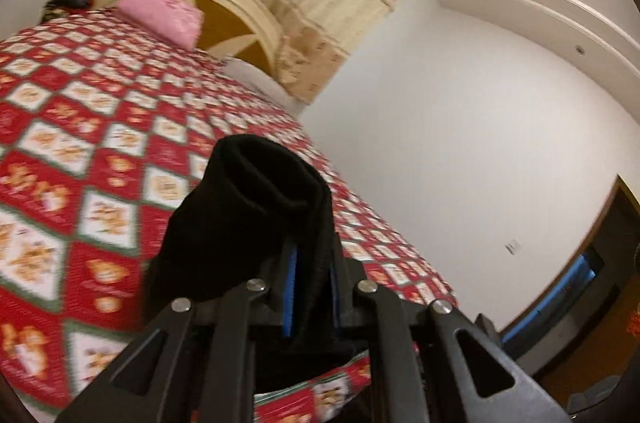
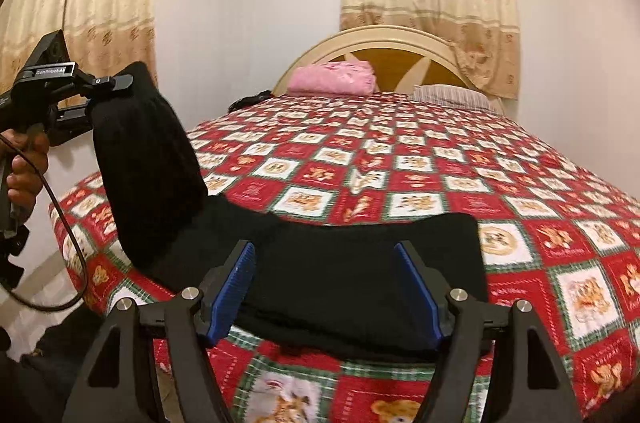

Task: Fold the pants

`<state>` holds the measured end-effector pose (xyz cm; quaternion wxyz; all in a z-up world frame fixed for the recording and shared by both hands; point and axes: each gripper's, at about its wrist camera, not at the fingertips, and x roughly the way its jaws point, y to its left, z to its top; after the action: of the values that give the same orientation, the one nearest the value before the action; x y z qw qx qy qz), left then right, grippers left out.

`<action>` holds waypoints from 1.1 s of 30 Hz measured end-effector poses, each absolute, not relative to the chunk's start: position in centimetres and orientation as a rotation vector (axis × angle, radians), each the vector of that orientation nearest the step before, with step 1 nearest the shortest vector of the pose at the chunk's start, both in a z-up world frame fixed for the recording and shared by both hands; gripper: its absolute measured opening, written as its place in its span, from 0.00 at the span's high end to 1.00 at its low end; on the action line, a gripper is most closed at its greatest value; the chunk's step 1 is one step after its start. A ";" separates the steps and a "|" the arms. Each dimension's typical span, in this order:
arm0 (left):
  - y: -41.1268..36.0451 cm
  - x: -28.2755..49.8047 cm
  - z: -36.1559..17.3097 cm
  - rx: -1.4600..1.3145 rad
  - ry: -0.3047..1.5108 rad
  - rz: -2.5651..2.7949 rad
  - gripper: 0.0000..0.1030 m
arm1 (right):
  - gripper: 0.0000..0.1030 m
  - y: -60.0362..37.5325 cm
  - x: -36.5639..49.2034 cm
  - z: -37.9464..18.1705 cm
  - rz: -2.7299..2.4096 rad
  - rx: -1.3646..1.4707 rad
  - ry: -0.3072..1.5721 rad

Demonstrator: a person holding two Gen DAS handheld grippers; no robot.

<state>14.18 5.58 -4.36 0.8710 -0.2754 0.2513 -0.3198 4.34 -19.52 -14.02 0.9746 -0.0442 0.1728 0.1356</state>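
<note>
- The left tool [image 1: 312, 287] is clamped on a bunched end of the black pants [image 1: 256, 207], the rolled hem opening toward the upper part of the left wrist view.
- The right tool [image 2: 326, 287] stands wide apart, gripping nothing, its blue pads [image 2: 232, 287] on either side of the pants lying low in the frame.
- The pants' long axis runs from lower centre of the right wrist view up to the left tool [image 2: 116, 83] at upper left, one end lifted off the bed [image 2: 400, 159].
- White lettering "GenRobot.AI" reads on the left tool.
- The pants are plain black, soft, knit-like.
</note>
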 end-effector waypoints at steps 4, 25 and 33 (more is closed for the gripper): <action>1.9 15.2 -3.8 -0.550 0.546 -0.737 0.87 | 0.29 -21.2 3.9 -13.8 0.236 -0.079 0.335; -13.7 19.3 -10.1 -0.342 0.822 -0.812 0.87 | 0.28 -29.0 3.8 -15.1 0.057 0.128 0.352; -17.4 18.7 -11.4 -0.262 0.840 -0.824 0.79 | 0.28 -30.2 3.7 -16.1 0.032 0.181 0.355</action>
<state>18.66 -17.35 -11.35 0.8238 -0.1234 0.3948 -0.3876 3.72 -30.15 -16.05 0.9800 0.0901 0.1765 0.0158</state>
